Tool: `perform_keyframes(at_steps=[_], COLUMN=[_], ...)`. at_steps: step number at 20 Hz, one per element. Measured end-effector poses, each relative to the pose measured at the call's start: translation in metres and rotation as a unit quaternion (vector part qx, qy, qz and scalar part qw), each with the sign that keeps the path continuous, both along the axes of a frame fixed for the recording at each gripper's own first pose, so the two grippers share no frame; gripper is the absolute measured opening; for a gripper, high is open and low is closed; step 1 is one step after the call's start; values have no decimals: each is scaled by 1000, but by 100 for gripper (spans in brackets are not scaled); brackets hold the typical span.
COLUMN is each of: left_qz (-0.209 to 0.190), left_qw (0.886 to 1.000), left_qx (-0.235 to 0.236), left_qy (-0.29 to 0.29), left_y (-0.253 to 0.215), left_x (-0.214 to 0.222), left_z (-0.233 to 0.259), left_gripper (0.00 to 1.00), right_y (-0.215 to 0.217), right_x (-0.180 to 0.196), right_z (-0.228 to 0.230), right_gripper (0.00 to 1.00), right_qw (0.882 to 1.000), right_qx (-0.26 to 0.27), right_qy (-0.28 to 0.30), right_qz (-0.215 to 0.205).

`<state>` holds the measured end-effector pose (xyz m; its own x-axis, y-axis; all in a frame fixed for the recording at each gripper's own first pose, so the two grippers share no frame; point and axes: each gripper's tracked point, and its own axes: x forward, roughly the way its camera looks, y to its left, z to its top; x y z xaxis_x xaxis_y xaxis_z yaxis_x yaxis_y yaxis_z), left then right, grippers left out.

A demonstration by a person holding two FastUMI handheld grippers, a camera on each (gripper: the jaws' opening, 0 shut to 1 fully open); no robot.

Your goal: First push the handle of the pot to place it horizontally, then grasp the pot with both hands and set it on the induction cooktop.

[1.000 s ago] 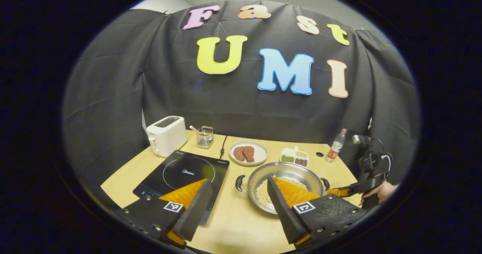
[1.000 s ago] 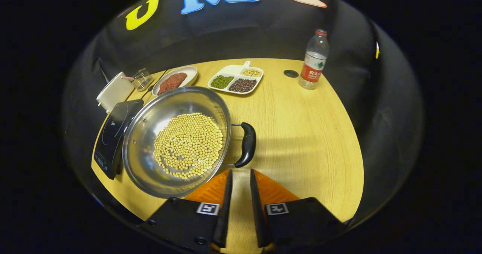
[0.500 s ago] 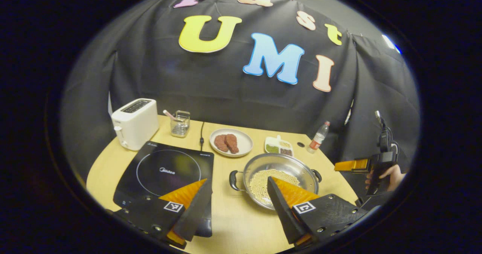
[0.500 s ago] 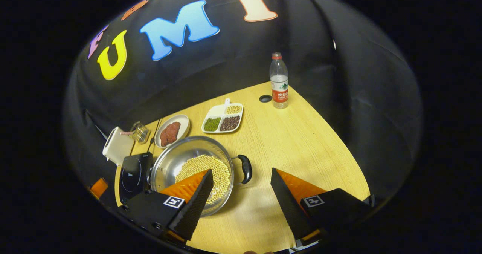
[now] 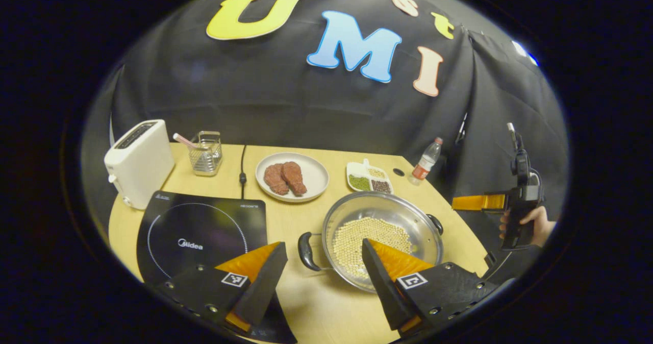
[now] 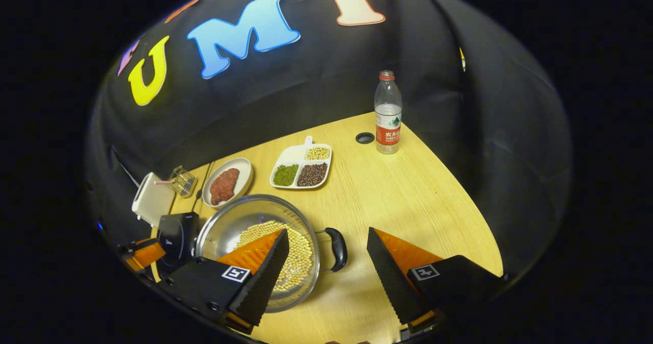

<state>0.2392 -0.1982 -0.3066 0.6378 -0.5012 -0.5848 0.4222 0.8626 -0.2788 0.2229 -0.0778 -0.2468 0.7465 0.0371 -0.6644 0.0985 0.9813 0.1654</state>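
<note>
Left gripper view looks down across a pale wooden table that carries everything else. The induction cooktop is the largest item on it, lying ahead of the left gripper's near finger and partly under it. The pot, a wide steel pan with a bed of pale beans inside, sits on the bare table just beside the cooktop, apart from it, ahead of the gripper's other finger. Its 2 black handles point sideways, one toward the cooktop, the other toward the far table edge. The left gripper's fingers are spread wide and hold nothing, with the near handle lying between and just beyond them.

Beyond the cooktop stands a white toaster, then a small wire basket. A white plate with 2 pieces of red meat lies past the pot, next to a divided dish with green, dark and pale grains, and a water bottle stands at the far edge.

The right gripper also hangs with its fingers wide apart and empty; in the right gripper view the pot's other handle lies between them, just ahead, not touched. A hand holds that gripper off the table's edge.
</note>
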Motion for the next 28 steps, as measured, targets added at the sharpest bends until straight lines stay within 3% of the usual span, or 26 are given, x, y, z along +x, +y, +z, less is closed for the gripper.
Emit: perform_keyframes(at_steps=[4,6,7,8,9,10,11,13,14,15,16,19,20,23,25,28], left_qz=[-17,-23,-20,-19,-22,-22,-23,-28,-31,-32,-32,-32,-33,-30,-26,-28], left_qw=[999,999,998,998,998,998,998,997,997,996,996,996,996,995,996,995], left_qx=[27,46,55,54,50,54,59,66,68,72,71,69,68,72,58,55], left_qy=[12,9,10,11,18,21,21,23,29,35,39,45,51,59,65,83], left_y=[-13,-17,-16,-19,-24,-25,-25,-30,-31,-31,-32,-34,-34,-33,-33,-32], left_x=[24,33,36,38,36,37,39,40,39,39,40,41,41,43,43,37], left_z=[-36,-52,-58,-61,-66,-72,-76,-83,-88,-93,-96,-103,-107,-116,-117,-123], left_gripper=[90,90,90,90,85,90,84,84,85,85,84,71,71,71,58,61], right_y=[-6,1,3,5,8,10,10,13,13,15,17,23,23,26,24,24], right_x=[21,24,27,29,30,29,30,32,33,34,35,38,38,39,35,35], right_z=[-36,-49,-56,-62,-68,-73,-78,-86,-89,-90,-91,-93,-96,-99,-100,-100], right_gripper=[98,99,94,99,99,99,98,94,98,93,98,88,79,77,63,64], right_qw=[999,999,999,999,999,998,998,997,997,997,997,997,997,997,997,996], right_qx=[-18,-7,-5,1,9,18,26,37,39,45,46,52,50,41,22,34], right_qy=[27,36,38,39,43,48,52,58,60,60,59,54,55,53,50,60], right_qz=[22,33,31,30,29,28,25,22,22,25,25,32,32,39,54,50])
